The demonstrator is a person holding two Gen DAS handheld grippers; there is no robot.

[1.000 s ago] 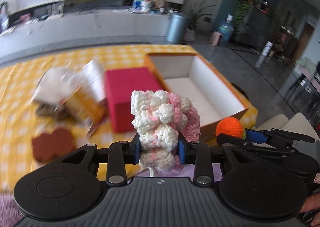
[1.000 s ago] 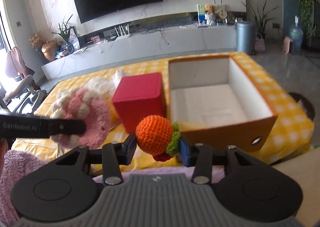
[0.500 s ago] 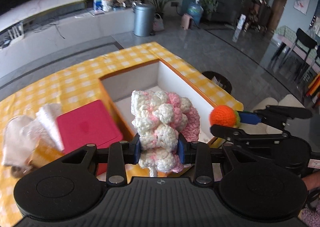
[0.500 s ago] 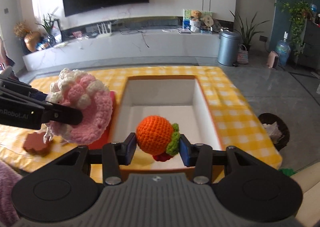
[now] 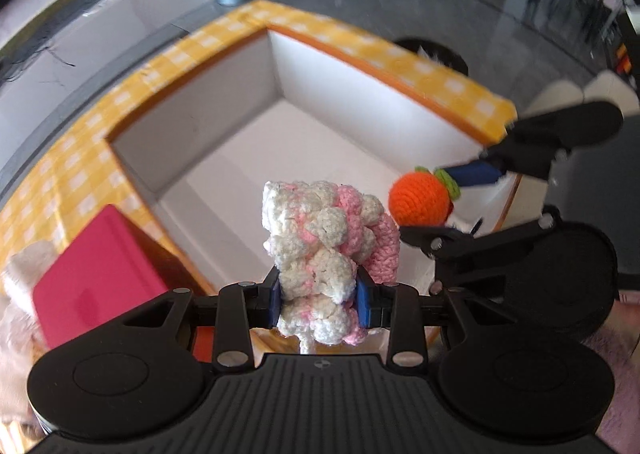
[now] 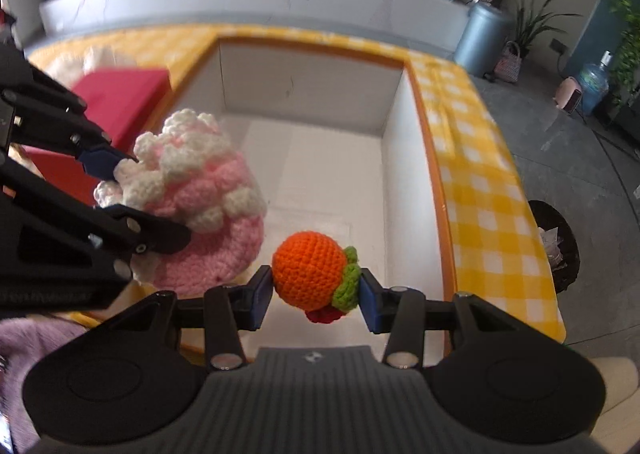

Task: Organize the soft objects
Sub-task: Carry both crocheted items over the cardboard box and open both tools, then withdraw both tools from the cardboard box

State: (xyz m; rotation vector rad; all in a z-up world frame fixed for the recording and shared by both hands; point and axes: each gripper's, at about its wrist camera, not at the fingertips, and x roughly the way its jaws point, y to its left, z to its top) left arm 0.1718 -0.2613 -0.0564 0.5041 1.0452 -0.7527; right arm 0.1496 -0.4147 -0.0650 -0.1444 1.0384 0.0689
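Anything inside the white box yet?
The white box shows only bare floor and walls. The pink toy and orange ball hang above it and hide its near part.

**Pink, orange and yellow checks**

The crochet cake (image 5: 320, 254) is pink, studded with white bobbles. The crochet fruit (image 6: 310, 274) is bright orange with a lime-green leaf collar and a bit of dark red beneath. Both claws are black; the left claw (image 5: 318, 296) and the right claw (image 6: 316, 296) carry blue pads. The box (image 6: 394, 157) is white inside with an orange rim and outer wall. The cloth (image 6: 492, 193) on the surface is yellow-and-white check. A block (image 5: 96, 286) beside the box is crimson. The bin (image 6: 482, 37) is grey-blue, the floor (image 6: 580, 173) dark grey. A sleeve (image 6: 36, 338) at the lower left is lilac.
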